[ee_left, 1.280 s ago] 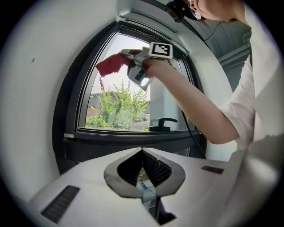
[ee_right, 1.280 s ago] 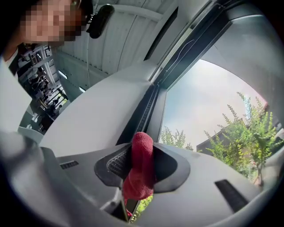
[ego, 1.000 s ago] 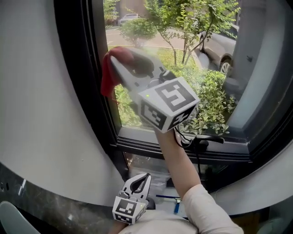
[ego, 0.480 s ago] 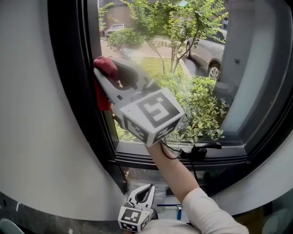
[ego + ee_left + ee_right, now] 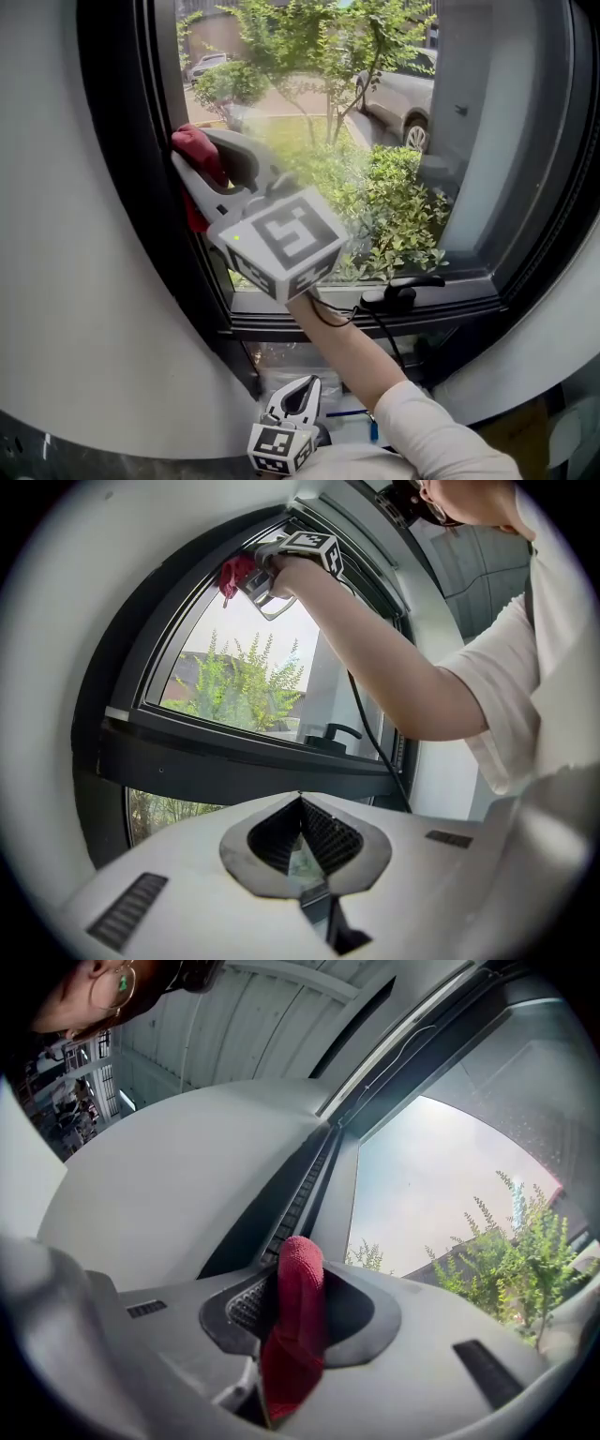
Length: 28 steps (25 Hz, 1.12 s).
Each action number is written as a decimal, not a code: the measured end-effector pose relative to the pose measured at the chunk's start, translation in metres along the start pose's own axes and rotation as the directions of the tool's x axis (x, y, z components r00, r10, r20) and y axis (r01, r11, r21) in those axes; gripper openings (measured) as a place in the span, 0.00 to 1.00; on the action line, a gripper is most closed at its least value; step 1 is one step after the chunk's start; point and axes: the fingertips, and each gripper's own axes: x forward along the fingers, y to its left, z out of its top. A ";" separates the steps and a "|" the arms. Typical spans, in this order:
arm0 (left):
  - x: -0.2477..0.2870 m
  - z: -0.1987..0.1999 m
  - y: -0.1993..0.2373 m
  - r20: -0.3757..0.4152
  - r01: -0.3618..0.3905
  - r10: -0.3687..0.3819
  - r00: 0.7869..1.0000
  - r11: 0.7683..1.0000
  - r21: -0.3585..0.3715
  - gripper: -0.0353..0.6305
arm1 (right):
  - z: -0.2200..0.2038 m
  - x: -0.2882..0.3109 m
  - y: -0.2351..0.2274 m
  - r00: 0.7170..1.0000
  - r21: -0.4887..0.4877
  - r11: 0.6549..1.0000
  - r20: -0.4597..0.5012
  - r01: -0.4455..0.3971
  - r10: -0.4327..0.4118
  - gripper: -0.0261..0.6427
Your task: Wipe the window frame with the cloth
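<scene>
Window frame [image 5: 131, 112] at left, red cloth [image 5: 201, 156] against it in clenched right gripper [image 5: 192, 147]; left gripper [image 5: 302, 381] closed, empty.

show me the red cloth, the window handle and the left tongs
red cloth [image 5: 195, 148], head view, on its bunched top fold
window handle [image 5: 394, 296], head view, on its base
left tongs [image 5: 305, 381], head view, between the closed tips

A pale grey wall [image 5: 84, 309] curves beside the dark window frame [image 5: 122, 141]. Through its glass [image 5: 281, 103], daylight falls on green shrubs [image 5: 398, 216], trees [image 5: 300, 37] and a parked car [image 5: 398, 94].
</scene>
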 end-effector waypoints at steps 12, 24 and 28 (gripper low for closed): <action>0.004 -0.010 -0.005 -0.008 0.026 -0.026 1.000 0.999 -0.029 0.07 | -0.025 -0.009 0.005 0.999 0.062 0.998 -0.026 -0.023 0.025 0.21; 0.006 -0.009 -0.004 -0.020 0.025 -0.026 0.999 0.999 -0.027 0.07 | -0.028 -0.013 0.008 0.999 0.056 0.998 -0.029 -0.023 0.024 0.21; 0.006 -0.014 -0.002 -0.038 0.022 -0.024 0.999 0.999 -0.042 0.07 | -0.036 -0.015 0.009 0.999 0.060 0.998 -0.036 -0.023 0.025 0.21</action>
